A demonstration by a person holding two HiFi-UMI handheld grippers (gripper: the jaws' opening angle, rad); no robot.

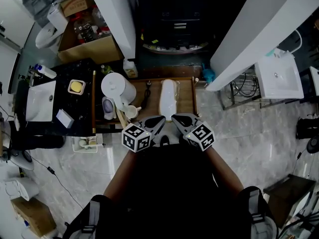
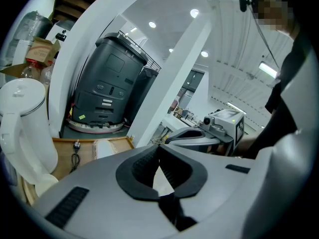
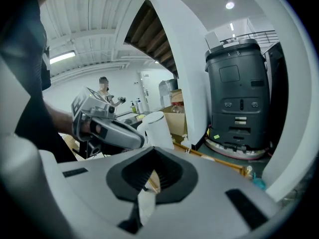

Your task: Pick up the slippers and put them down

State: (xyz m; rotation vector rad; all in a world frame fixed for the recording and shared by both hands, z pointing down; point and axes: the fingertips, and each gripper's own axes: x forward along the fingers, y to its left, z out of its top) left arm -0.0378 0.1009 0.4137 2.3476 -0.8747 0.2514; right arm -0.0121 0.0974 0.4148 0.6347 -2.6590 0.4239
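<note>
Closest in, the left gripper (image 1: 159, 119) and right gripper (image 1: 175, 117) are held side by side, each with its jaws pressed together and nothing between them. Just beyond, at twelve o'clock, a shallow wooden tray with a raised rim (image 1: 189, 103) is seen. A white fabric slipper (image 1: 168, 99) lies lengthwise in it, and a white plastic jug (image 1: 117, 86) stands at ten o'clock. Farther off, at eleven o'clock, an open brown cardboard box (image 1: 94, 50) is filled with bottles (image 1: 85, 30). Bare grey marble floor (image 1: 239, 133) is left open at three o'clock, bounded by a slanted white pillar (image 1: 254, 31).
</note>
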